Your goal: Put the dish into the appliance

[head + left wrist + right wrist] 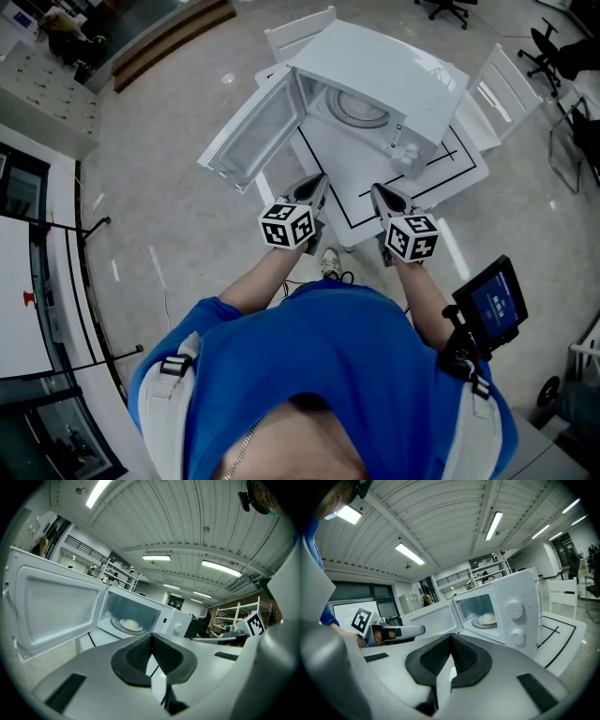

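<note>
While door (433, 618) stands open, pale round dish (488, 618) inside white microwave (520, 599).

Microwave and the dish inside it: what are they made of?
The microwave looks like white painted metal, smooth with a soft shine. Its two knobs look like plastic. Its open door has a cloudy window, probably plastic or glass. The dish is pale and smooth, maybe ceramic, but it is too small to be sure.

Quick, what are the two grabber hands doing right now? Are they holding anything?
Left gripper: closed, jaws together, holding nothing.
Right gripper: closed, jaws together, holding nothing.
</note>
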Motion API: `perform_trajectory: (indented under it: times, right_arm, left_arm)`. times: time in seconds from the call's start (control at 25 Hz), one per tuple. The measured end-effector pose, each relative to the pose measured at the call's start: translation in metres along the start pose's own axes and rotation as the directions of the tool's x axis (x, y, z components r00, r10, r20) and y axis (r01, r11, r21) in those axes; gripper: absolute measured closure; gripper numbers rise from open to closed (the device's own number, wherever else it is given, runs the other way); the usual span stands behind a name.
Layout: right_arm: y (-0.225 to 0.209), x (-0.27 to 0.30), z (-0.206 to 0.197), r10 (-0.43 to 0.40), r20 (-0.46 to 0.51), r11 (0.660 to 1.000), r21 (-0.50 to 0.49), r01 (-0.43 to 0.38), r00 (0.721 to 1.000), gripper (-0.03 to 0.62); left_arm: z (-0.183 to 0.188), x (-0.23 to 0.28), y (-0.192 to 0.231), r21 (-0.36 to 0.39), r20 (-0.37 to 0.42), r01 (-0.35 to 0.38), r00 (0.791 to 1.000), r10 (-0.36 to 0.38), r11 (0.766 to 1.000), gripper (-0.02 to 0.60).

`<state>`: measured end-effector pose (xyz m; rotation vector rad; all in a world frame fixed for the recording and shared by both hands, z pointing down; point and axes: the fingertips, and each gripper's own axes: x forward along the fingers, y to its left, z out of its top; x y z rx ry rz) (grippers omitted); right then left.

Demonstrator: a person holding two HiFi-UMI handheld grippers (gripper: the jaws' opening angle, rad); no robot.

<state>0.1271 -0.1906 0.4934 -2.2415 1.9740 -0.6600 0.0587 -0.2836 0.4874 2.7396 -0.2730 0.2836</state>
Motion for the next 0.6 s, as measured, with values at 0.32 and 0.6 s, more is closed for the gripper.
perform_trajectory:
  times: [0.32, 0.6]
  right_arm:
    - [0.01, 0.0, 0.001, 0.021, 0.002, 1.0, -0.007, -0.021, 1.0, 0.592]
    - [0.015, 0.003, 0.008, 0.073, 0.005, 0.996, -0.058, -0.072, 0.997, 0.592]
  left_arm:
    - [0.002, -0.01, -0.004, -0.003, 0.012, -0.008, 1.0, 0.008, 1.0, 0.574]
    - [0.006, -0.015, -0.008, -0.008, 0.065, -0.038, 0.997, 0.039, 0.999, 0.574]
